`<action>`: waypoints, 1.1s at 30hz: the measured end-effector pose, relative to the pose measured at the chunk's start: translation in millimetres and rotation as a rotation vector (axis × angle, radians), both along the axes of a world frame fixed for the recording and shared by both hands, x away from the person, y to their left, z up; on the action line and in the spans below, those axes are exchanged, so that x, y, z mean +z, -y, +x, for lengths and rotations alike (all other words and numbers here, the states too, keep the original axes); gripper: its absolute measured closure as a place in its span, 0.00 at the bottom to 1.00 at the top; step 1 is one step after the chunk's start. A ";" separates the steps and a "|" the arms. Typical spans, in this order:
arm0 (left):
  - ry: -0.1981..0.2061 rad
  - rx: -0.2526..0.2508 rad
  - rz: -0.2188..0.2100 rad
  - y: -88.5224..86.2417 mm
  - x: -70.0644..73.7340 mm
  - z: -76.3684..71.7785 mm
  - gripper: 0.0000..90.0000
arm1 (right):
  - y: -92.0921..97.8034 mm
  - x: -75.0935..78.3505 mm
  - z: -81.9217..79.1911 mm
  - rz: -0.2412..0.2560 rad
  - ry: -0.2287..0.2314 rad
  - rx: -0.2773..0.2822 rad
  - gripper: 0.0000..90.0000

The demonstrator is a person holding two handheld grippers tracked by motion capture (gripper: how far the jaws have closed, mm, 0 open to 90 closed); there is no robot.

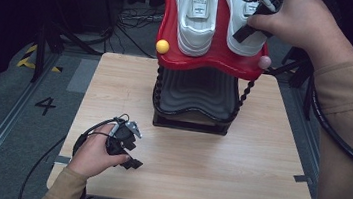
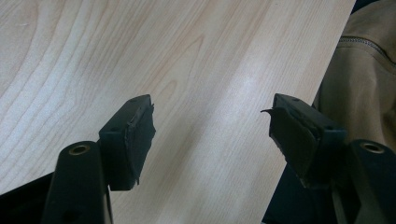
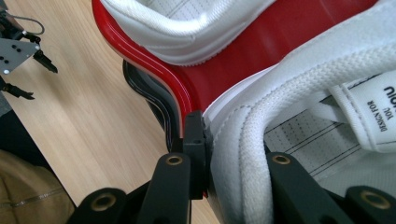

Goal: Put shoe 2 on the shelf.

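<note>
Two white sneakers sit side by side on the red top tray [image 1: 209,63] of a rack at the far edge of the table [image 1: 238,157]. Right sneaker [image 1: 246,24] is the one being handled: right gripper [image 1: 253,25] clamped on its padded heel collar, one jaw outside the heel wall, the other inside the shoe; close-up in the right gripper view, sneaker [image 3: 299,107] with jaws squeezed on the collar. Left sneaker [image 1: 195,16] just beside it, untouched. Black ribbed lower shelf [image 1: 194,99] under the red tray. Left gripper [image 1: 126,146] well apart, resting low at the near left of the table, jaws spread wide, nothing between them [image 2: 210,135].
</note>
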State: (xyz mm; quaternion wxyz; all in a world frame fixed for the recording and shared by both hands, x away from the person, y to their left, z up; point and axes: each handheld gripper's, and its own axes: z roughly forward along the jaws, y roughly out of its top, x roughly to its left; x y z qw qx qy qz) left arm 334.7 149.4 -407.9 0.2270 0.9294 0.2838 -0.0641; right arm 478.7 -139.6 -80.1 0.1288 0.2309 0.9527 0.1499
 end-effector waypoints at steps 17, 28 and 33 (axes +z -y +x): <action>0.000 -0.004 0.001 1.7 0.1 0.4 0.35 | -14.2 -26.0 1.9 -0.010 0.036 0.060 0.79; -0.003 -0.002 0.002 -0.2 0.0 0.3 0.35 | -23.3 -37.8 4.8 -0.002 0.063 0.063 0.70; -0.002 0.000 0.000 -0.5 0.5 0.0 0.35 | -19.8 -33.7 2.3 0.037 0.069 0.052 0.64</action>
